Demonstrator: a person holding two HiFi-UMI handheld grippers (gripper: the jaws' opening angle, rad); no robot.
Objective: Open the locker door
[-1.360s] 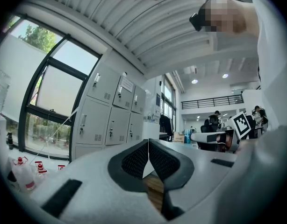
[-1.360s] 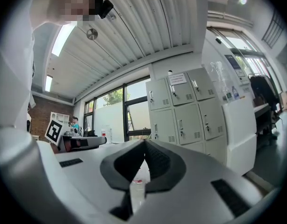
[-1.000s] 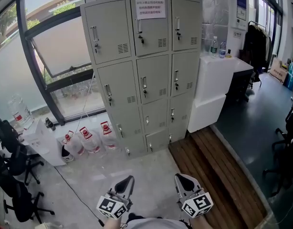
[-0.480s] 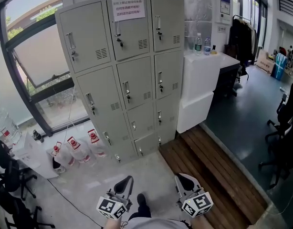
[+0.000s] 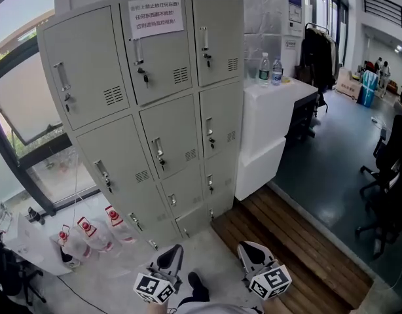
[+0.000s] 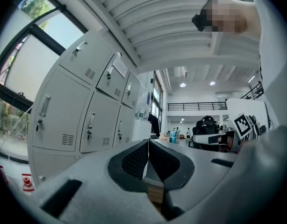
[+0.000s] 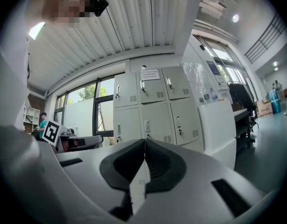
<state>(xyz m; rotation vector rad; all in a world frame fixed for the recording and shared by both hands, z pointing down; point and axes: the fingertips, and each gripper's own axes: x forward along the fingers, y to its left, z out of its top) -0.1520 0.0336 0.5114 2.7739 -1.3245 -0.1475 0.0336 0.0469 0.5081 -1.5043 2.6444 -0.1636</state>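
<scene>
Moved closer since earlier frame: tall grey sheet-metal locker cabinet (image 5: 155, 110) looms larger. Clear plastic water jugs (image 5: 90, 231), red-white labels, on floor at left base. Doors all shut, louvred vents, metal bar handles. White paper notice (image 5: 156, 17) on top middle door, red Chinese print. Left gripper (image 5: 173, 252) clenched, empty. Right gripper (image 5: 248, 252) clenched, empty. Both well apart from locker.

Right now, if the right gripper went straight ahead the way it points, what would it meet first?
Probably the grey metal locker cabinet, around its middle column. The right gripper aims there and nothing shows in between, though depth is unclear.
</scene>
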